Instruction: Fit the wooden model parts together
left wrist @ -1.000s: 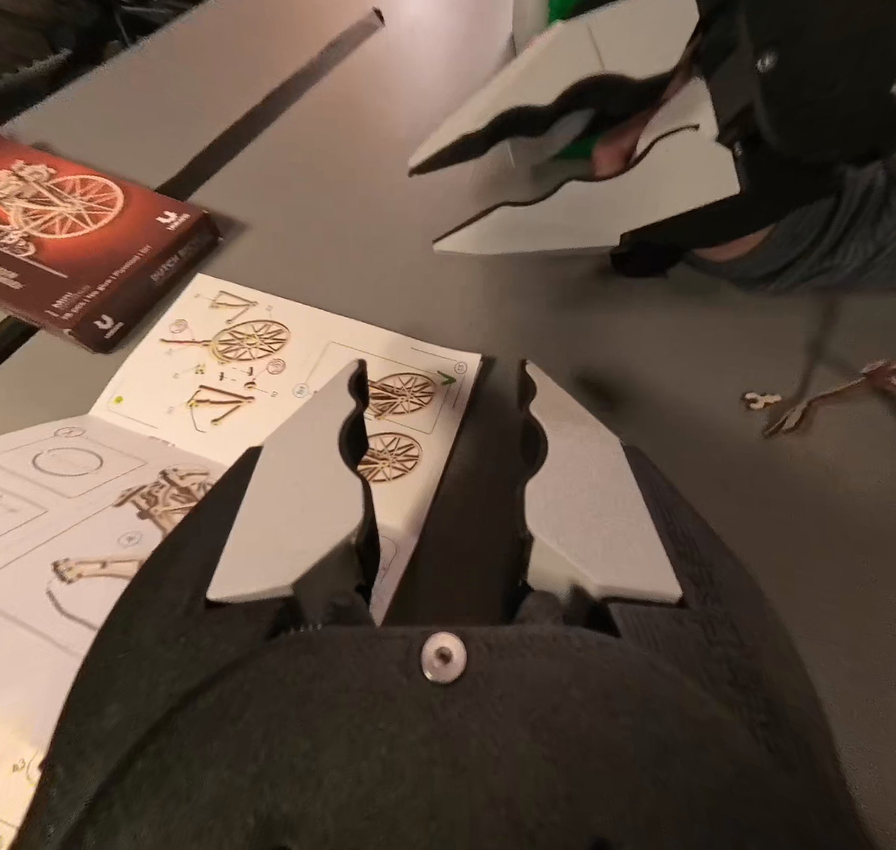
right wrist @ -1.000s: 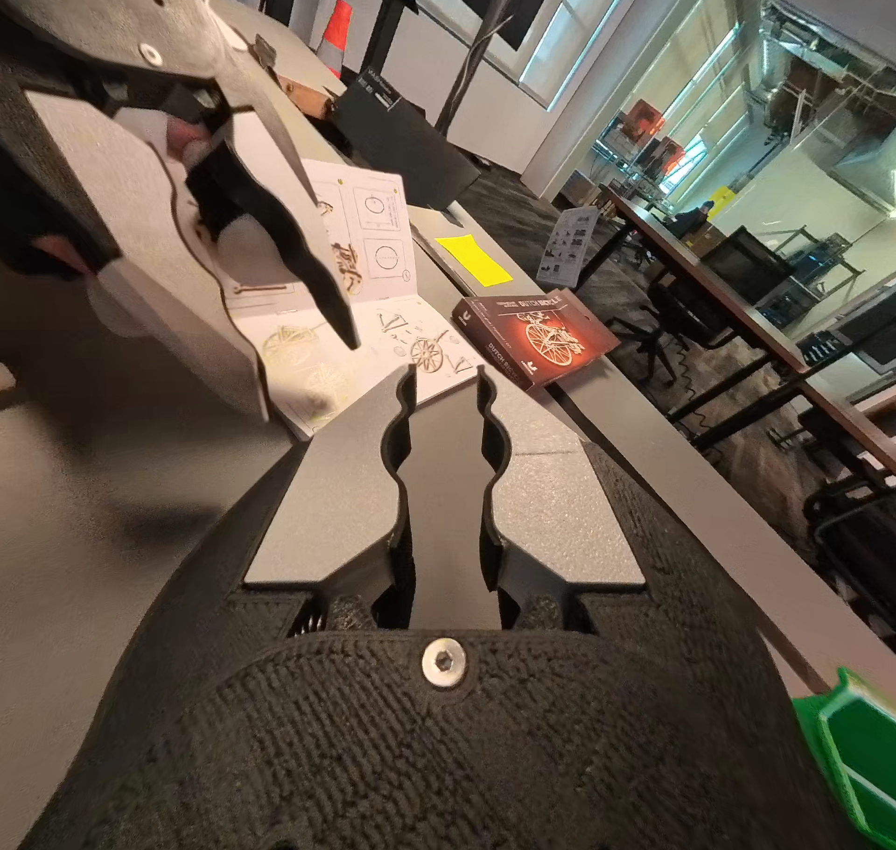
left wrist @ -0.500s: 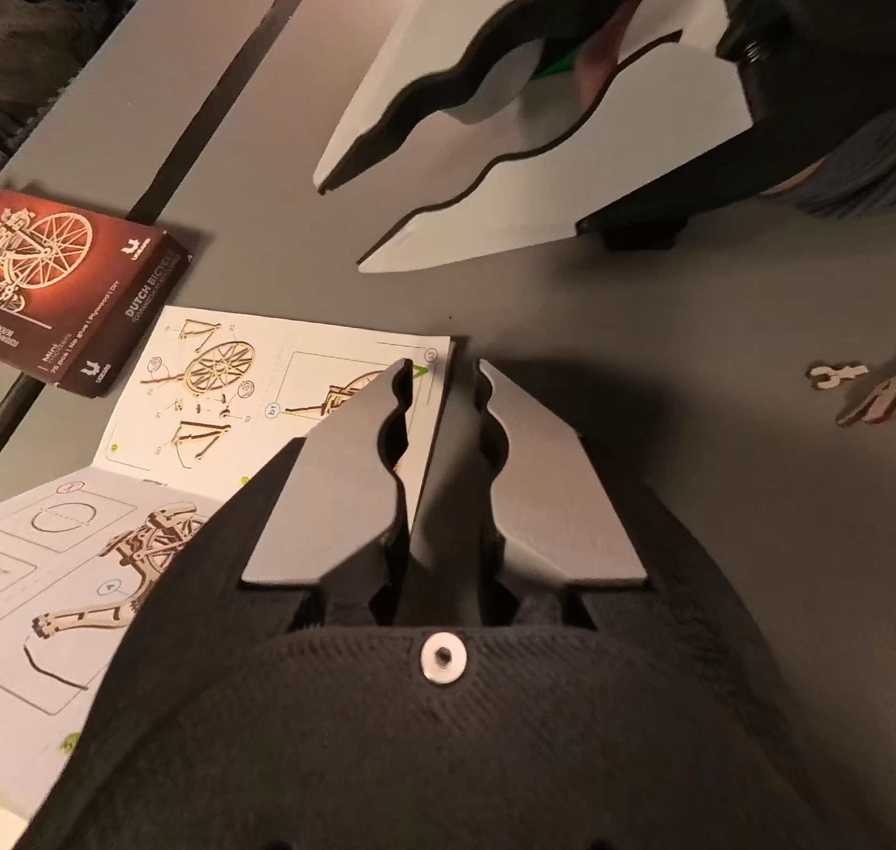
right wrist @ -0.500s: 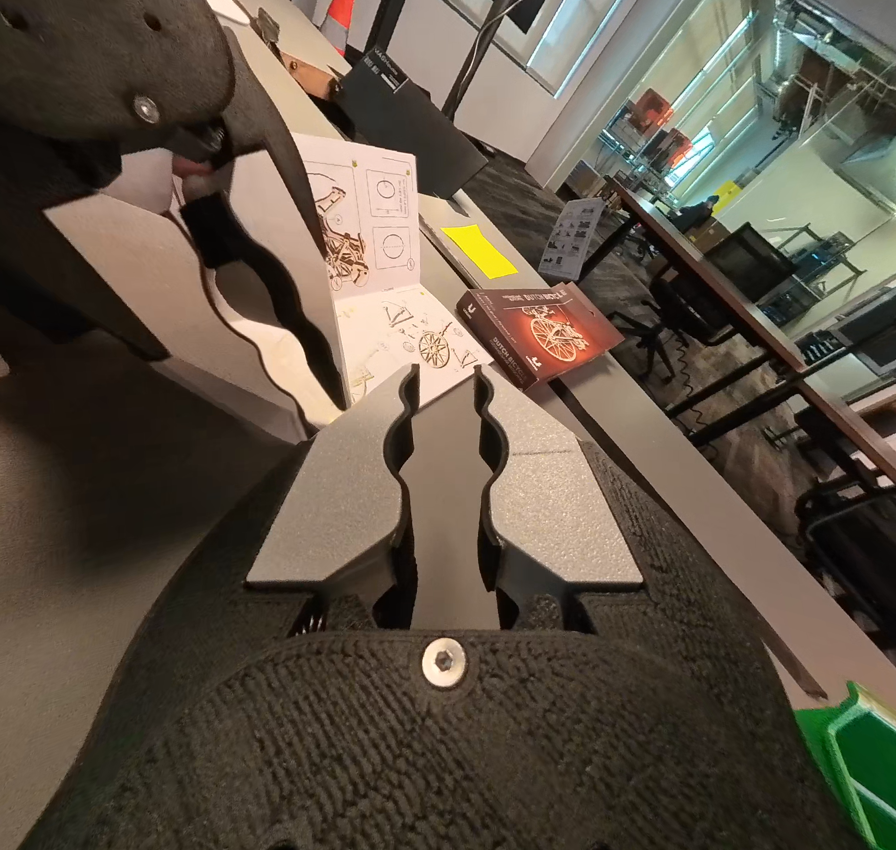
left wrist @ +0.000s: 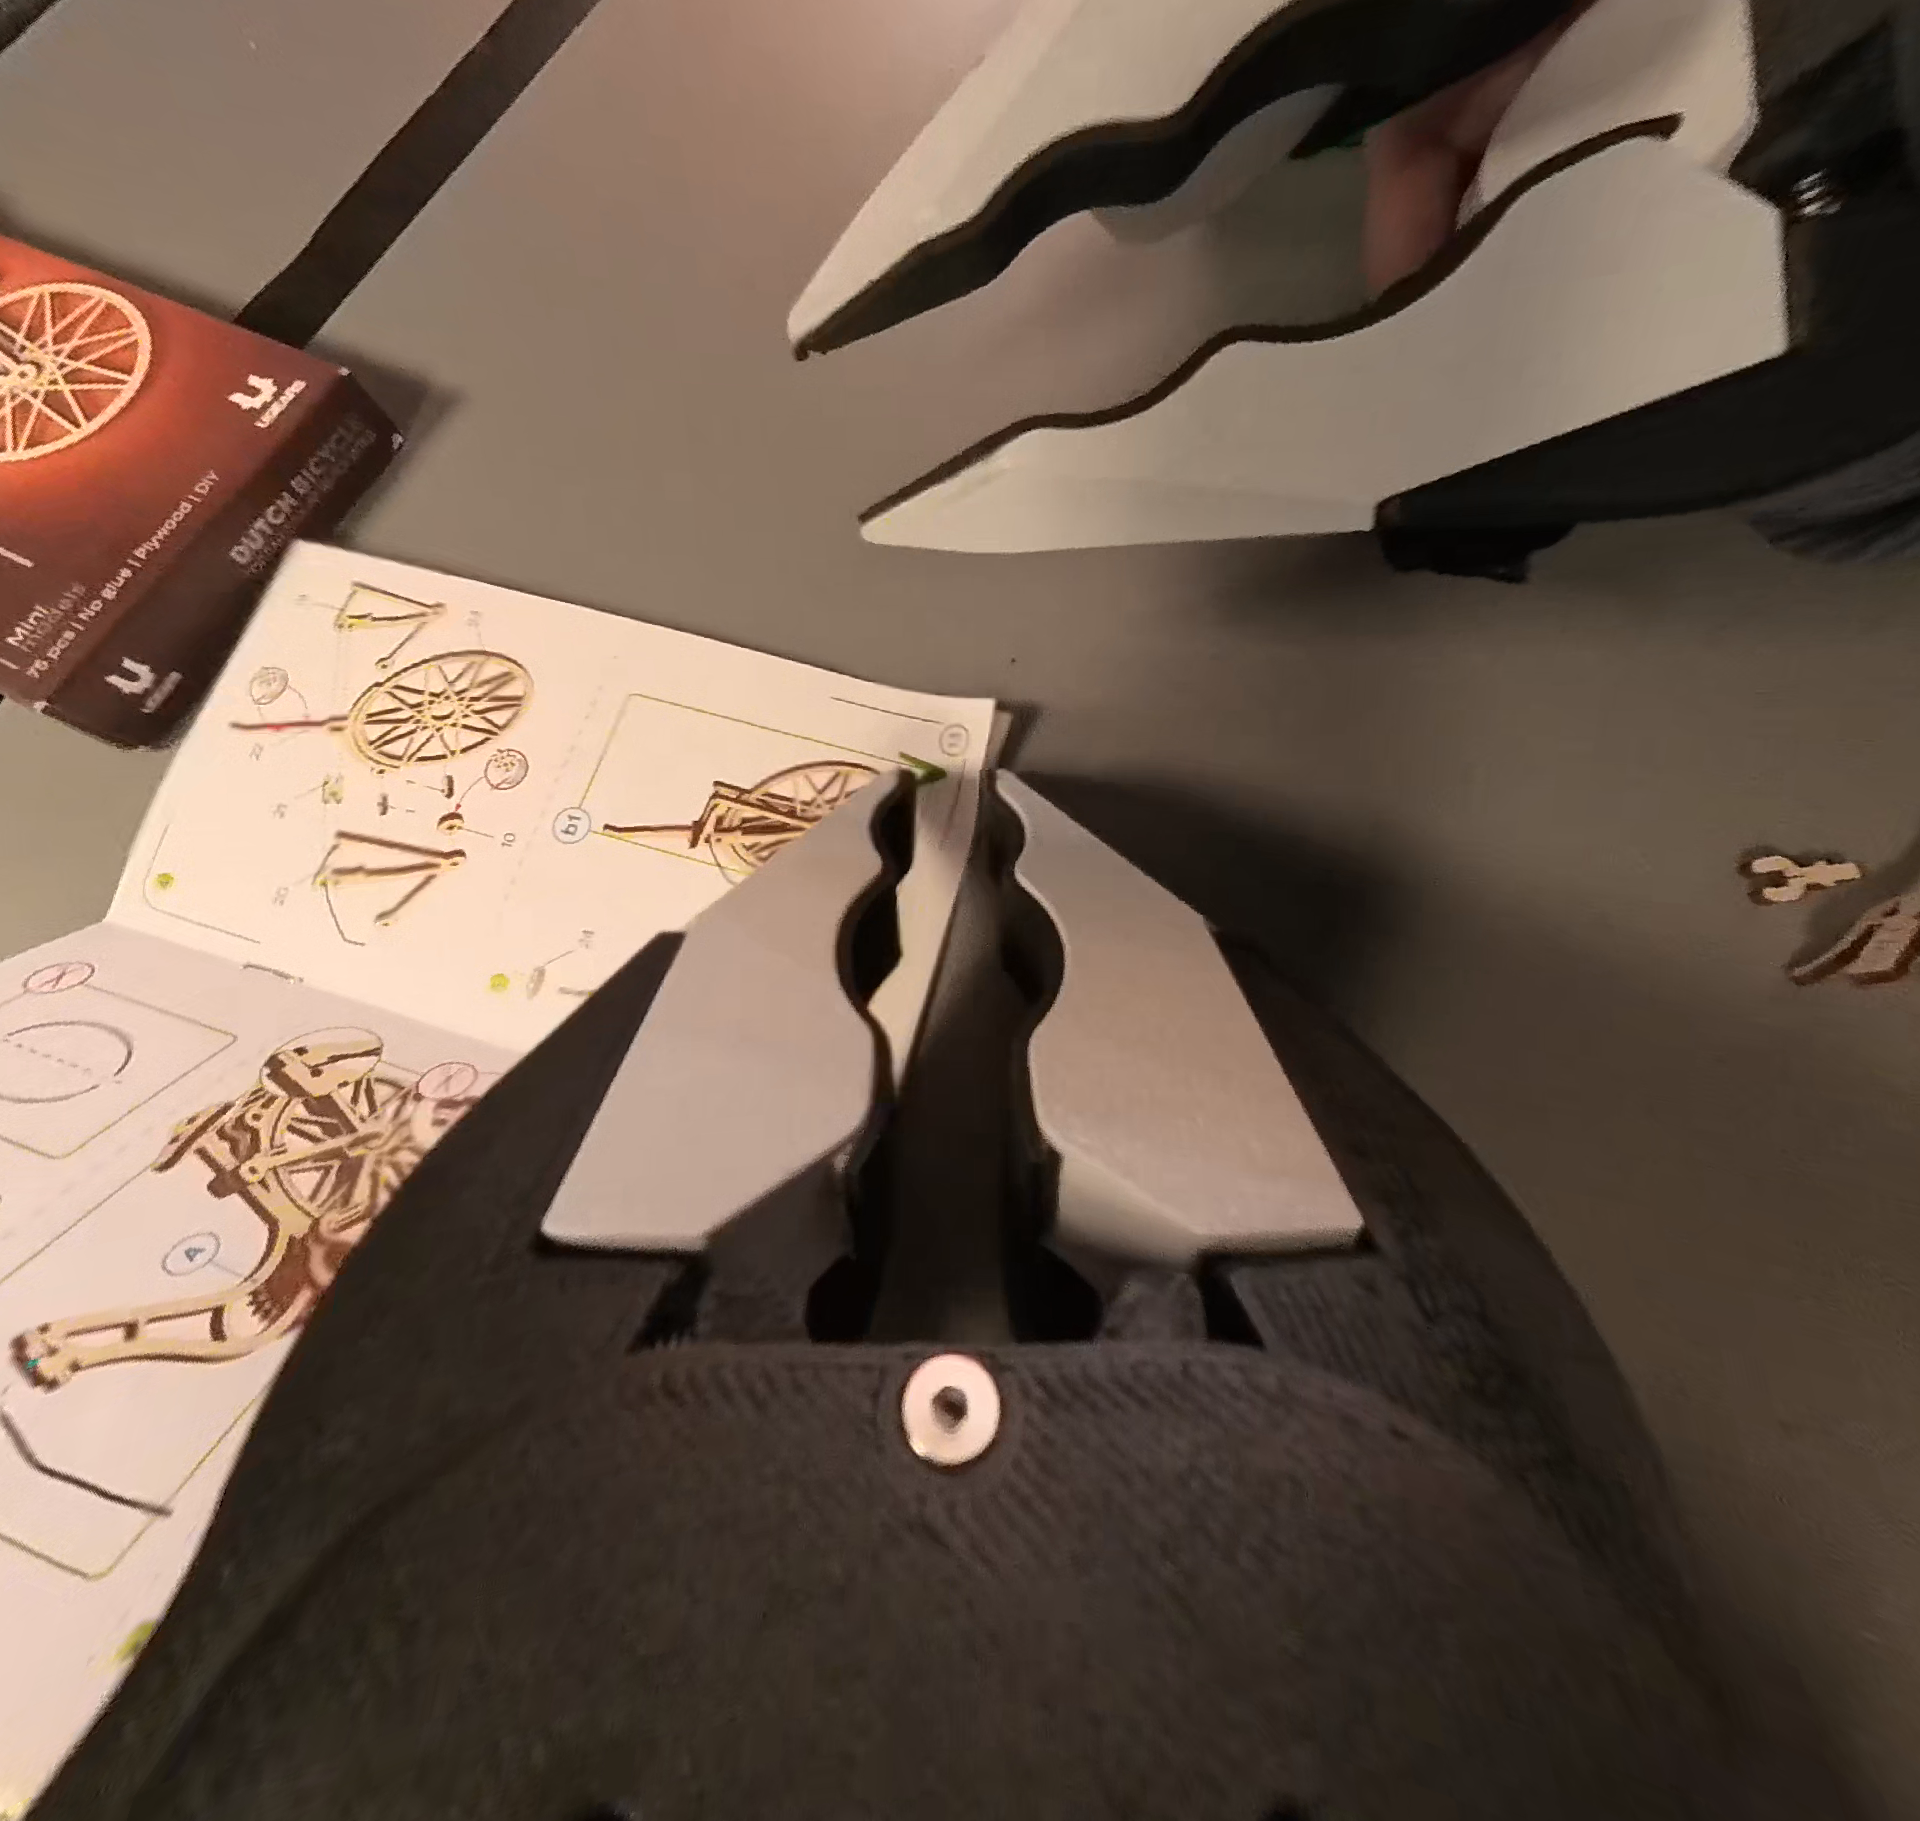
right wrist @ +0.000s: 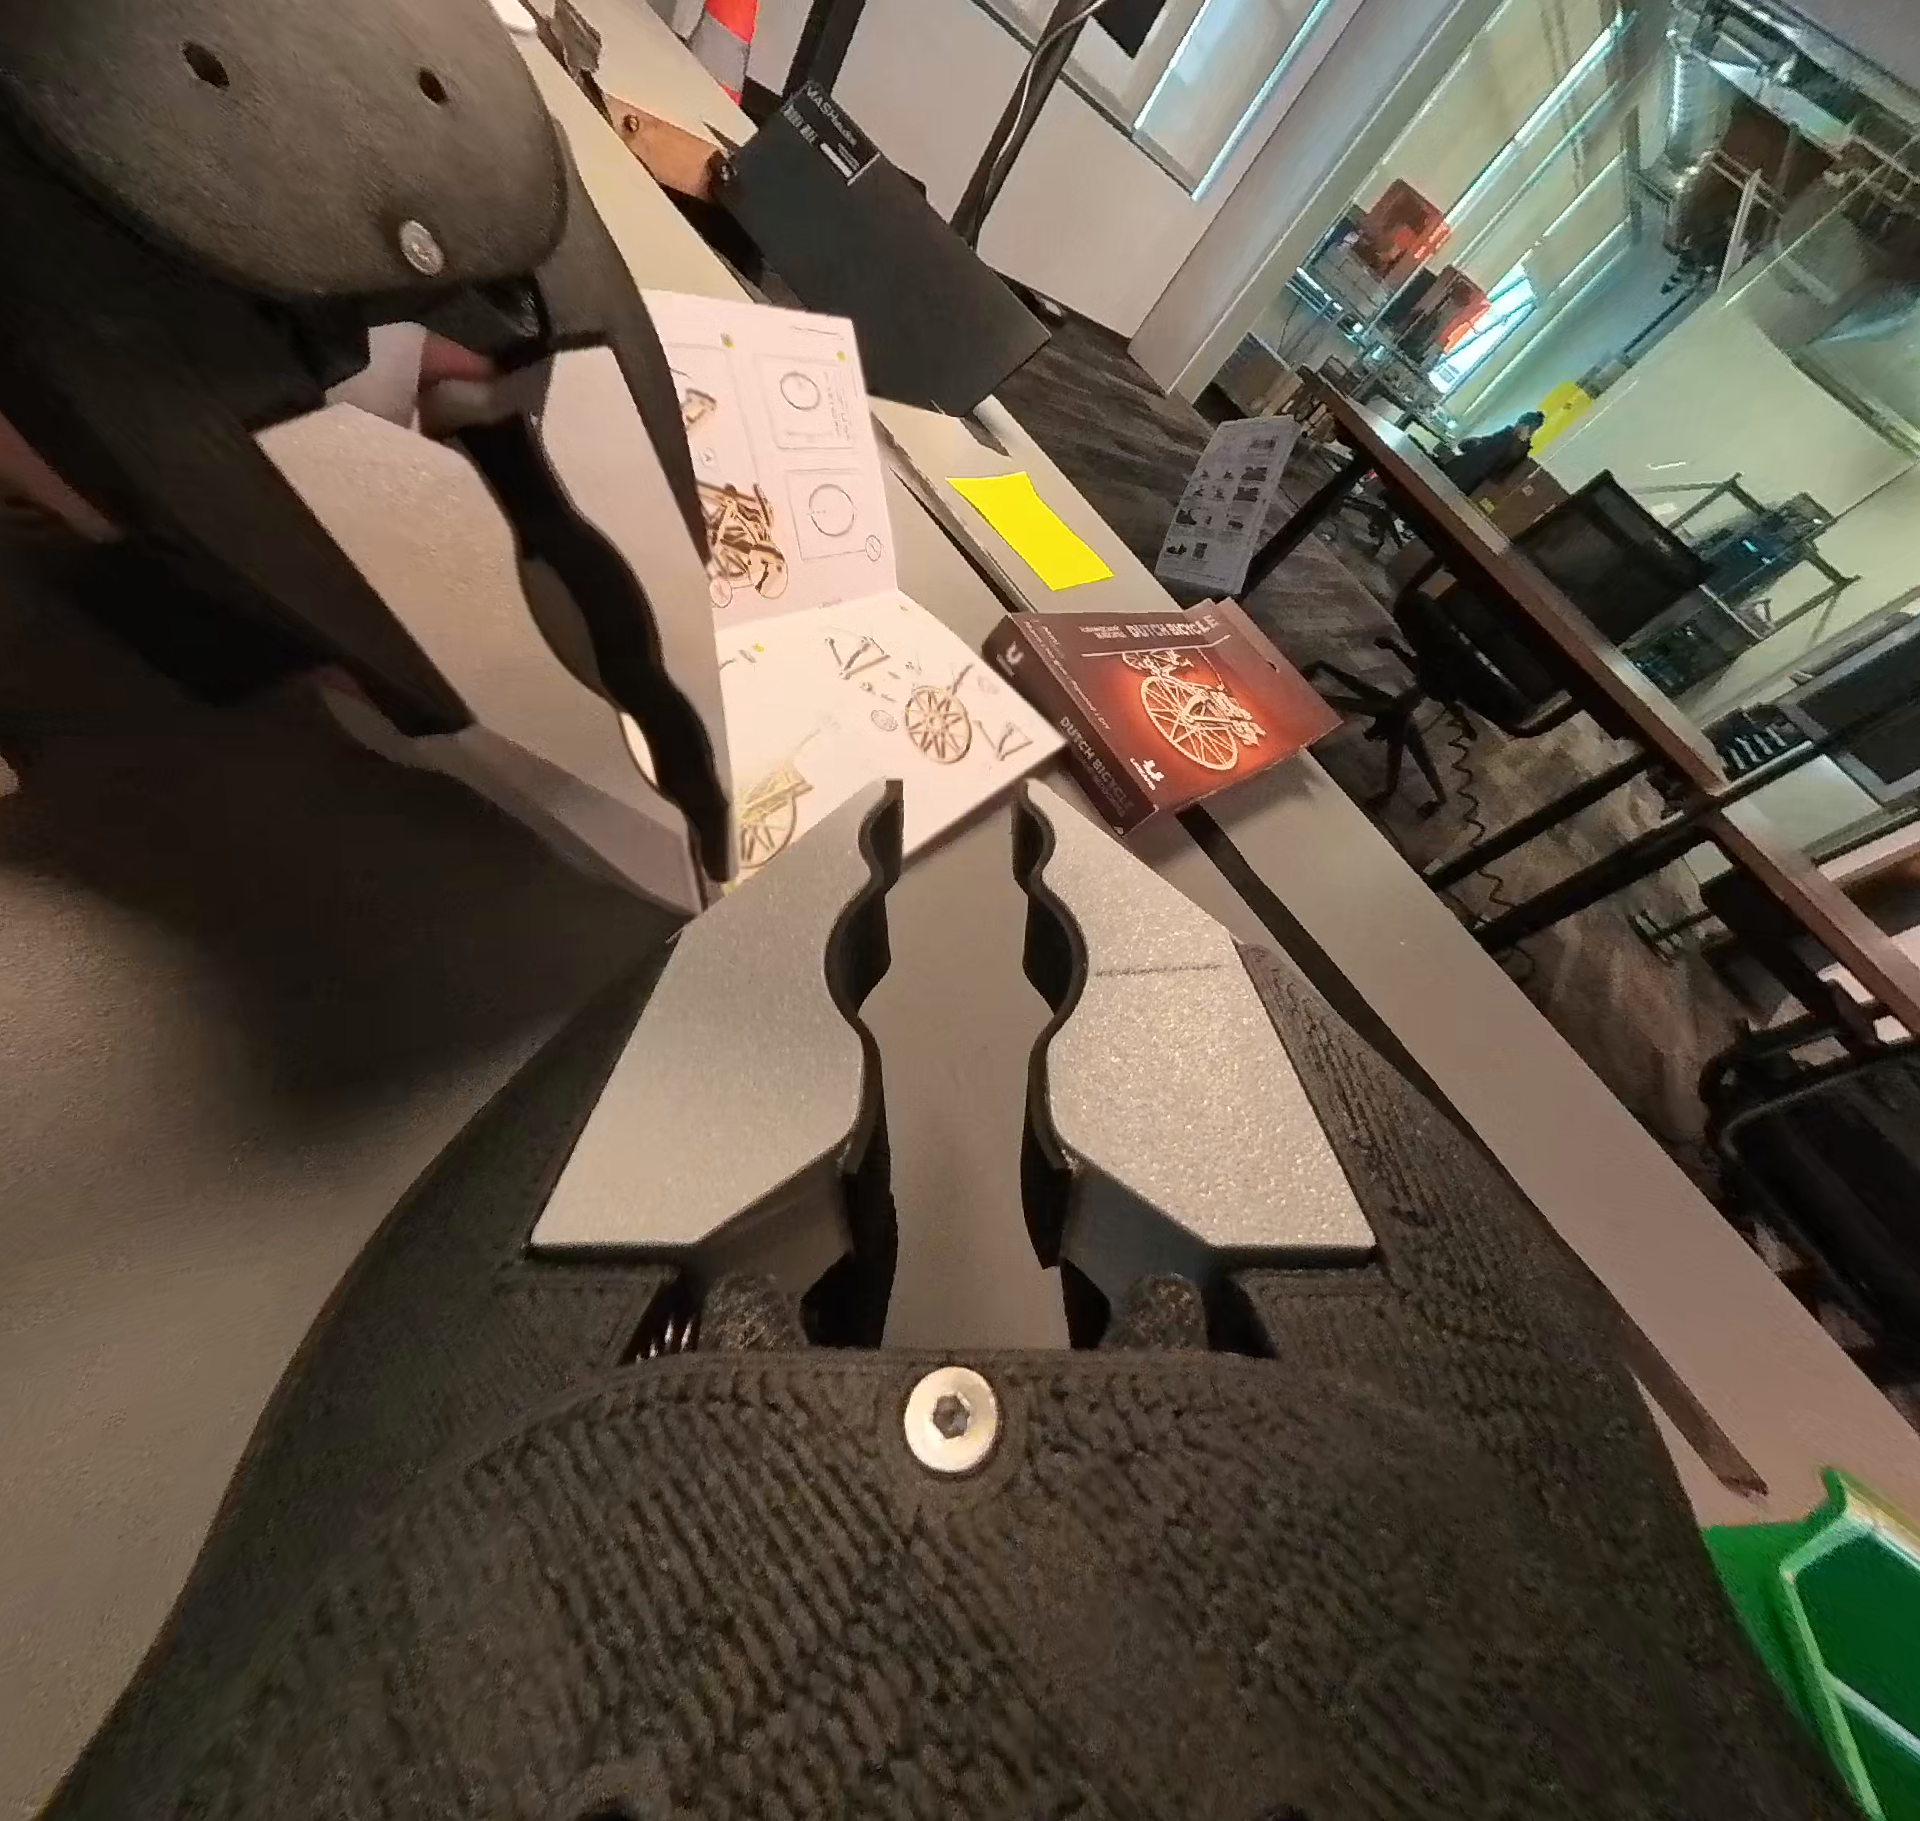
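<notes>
A small wooden piece [left wrist: 1789,878] and a larger wooden part [left wrist: 1870,945] lie on the grey table [left wrist: 1403,732] at the right edge of the left wrist view. My left gripper [left wrist: 948,784] hovers low over the right edge of the open instruction sheet [left wrist: 416,732]. Its jaws stand a narrow gap apart with the sheet's edge showing in the gap. My right gripper [right wrist: 956,800] is slightly open and empty, and points across the table. It also shows in the left wrist view [left wrist: 836,436], above the table. The left gripper shows in the right wrist view [right wrist: 707,878].
A dark red model box [left wrist: 135,483] lies left of the sheet, near the table's far edge [right wrist: 1351,940]. A green bin [right wrist: 1829,1646] sits at the lower right. A yellow note [right wrist: 1029,530] and a black box [right wrist: 883,244] lie farther along the table. About 6 cm separates my left fingertips from my right. The small wooden piece [left wrist: 1789,878] is about 15 cm from both grippers' fingertips.
My left gripper has moved left onto the sheet's right edge and its jaws have narrowed from wide apart to a small gap. The right gripper's gap is unchanged.
</notes>
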The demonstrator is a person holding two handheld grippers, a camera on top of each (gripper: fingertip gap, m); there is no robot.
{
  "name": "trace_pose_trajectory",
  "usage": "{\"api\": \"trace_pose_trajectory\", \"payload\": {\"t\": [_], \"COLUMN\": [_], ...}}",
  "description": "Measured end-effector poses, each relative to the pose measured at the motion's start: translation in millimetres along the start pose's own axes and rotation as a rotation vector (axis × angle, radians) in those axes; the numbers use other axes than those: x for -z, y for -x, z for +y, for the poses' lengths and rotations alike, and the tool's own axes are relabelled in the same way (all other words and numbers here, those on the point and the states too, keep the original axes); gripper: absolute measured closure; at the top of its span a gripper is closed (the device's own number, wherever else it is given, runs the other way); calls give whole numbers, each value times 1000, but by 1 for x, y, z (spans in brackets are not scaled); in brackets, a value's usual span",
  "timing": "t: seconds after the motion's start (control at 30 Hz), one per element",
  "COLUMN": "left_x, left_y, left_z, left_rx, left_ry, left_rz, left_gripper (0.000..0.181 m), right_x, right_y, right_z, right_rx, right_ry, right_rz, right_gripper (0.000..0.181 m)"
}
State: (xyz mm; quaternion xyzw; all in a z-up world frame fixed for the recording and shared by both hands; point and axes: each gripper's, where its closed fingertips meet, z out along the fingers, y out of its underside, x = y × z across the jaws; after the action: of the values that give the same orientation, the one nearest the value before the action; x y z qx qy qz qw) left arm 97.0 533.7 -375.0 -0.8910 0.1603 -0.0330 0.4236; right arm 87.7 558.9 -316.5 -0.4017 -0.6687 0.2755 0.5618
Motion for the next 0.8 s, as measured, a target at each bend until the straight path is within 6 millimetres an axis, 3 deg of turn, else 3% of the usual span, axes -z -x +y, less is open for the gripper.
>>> {"api": "trace_pose_trajectory", "payload": {"t": [0.13, 0.3, 0.8], "left_x": [-1, 2, 25], "left_y": [2, 7, 10], "left_z": [1, -1, -21], "left_rx": [30, 116, 290], "left_ry": [8, -18, -227], "left_rz": [2, 24, 119], "left_gripper": [181, 181, 181], "right_x": [1, 0, -3], "right_y": [0, 0, 29], "right_z": [-1, 1, 3], "right_rx": [-6, -5, 84], "right_ry": [-6, 5, 30], "right_rz": [-1, 0, -149], "right_gripper": [162, 162, 181]}}
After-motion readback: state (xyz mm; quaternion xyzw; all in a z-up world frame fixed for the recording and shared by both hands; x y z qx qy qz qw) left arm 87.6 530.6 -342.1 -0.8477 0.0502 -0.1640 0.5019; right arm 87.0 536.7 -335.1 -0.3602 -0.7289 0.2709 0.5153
